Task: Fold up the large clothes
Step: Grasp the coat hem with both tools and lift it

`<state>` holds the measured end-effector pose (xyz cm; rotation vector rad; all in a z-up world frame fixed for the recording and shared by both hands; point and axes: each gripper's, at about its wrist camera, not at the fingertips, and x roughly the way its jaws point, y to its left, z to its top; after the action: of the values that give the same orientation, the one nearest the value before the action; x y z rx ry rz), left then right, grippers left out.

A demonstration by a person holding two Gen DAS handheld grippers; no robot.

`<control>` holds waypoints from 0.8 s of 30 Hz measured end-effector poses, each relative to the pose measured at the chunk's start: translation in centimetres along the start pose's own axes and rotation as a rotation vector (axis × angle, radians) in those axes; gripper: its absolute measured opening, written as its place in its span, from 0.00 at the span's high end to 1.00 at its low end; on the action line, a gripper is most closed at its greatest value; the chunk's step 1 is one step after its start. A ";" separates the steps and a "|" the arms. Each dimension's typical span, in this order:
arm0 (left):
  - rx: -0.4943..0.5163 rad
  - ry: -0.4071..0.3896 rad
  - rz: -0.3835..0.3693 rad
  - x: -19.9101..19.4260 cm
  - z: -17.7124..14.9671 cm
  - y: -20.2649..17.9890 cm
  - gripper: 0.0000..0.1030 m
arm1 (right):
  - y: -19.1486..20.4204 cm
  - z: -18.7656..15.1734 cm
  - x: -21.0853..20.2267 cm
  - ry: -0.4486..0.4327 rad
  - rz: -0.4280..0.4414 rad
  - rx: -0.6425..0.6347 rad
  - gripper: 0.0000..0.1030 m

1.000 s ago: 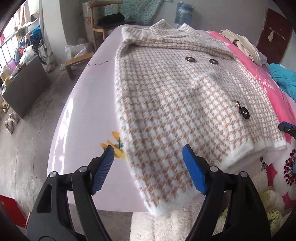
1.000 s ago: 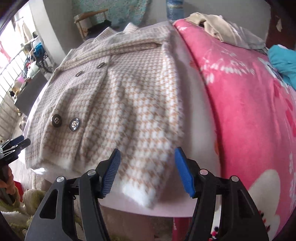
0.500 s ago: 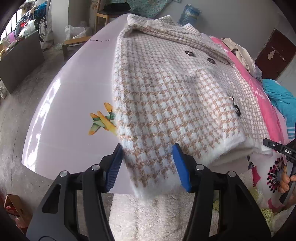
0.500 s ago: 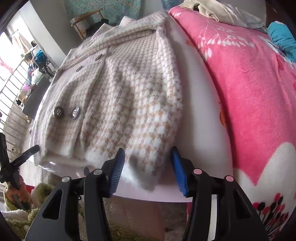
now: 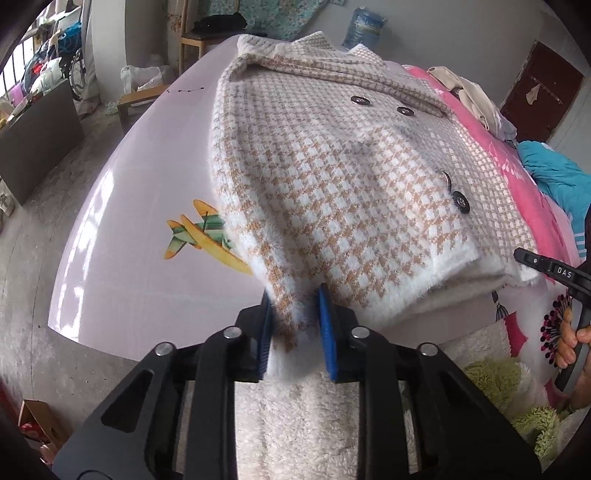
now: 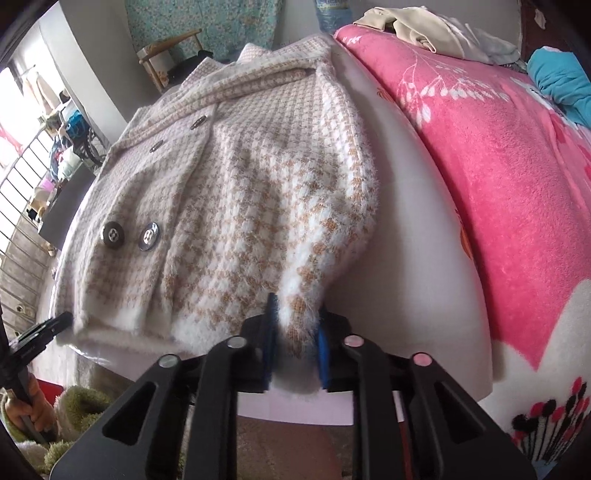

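Observation:
A fuzzy beige-and-white houndstooth coat [image 5: 332,177] with dark metal buttons lies face up on a pale pink board [image 5: 140,206], collar far, hem near, sleeves folded in over the front. My left gripper [image 5: 295,314] is shut on the near end of the coat's left sleeve. In the right wrist view the same coat [image 6: 236,192] fills the middle. My right gripper [image 6: 295,332] is shut on the near end of the right sleeve [image 6: 299,306]. The right gripper also shows at the right edge of the left wrist view [image 5: 546,269].
A pink floral blanket [image 6: 498,166] covers the bed to the right, with cream clothes [image 6: 424,29] and a teal garment [image 6: 561,81] at its far end. A wooden stool [image 5: 210,37] and a water jug [image 5: 364,31] stand beyond the board. White fluffy fabric [image 5: 295,424] lies below my left gripper.
Both grippers moved forward onto the sleeve ends and closed from wide open to shut on the fabric, which now bunches between the pads.

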<state>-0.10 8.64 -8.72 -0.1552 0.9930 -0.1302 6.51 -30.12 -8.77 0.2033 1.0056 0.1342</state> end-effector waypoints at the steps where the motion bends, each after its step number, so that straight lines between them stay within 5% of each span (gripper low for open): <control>1: 0.015 -0.008 0.012 -0.3 0.1 -0.2 0.86 | 0.1 0.1 -0.3 -0.015 0.002 -0.003 0.89; 14: 0.114 -0.251 -0.001 -10.6 2.9 -0.8 0.94 | 3.6 1.7 -9.4 -0.276 0.052 -0.093 0.93; 24: 0.033 -0.206 -0.100 -16.7 -0.2 2.0 0.94 | 3.1 -3.3 -15.9 -0.192 0.096 -0.040 0.93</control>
<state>-9.19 13.56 4.57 -0.1842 0.7778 -0.2178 -4.81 -29.99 3.34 0.2237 0.8013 0.2182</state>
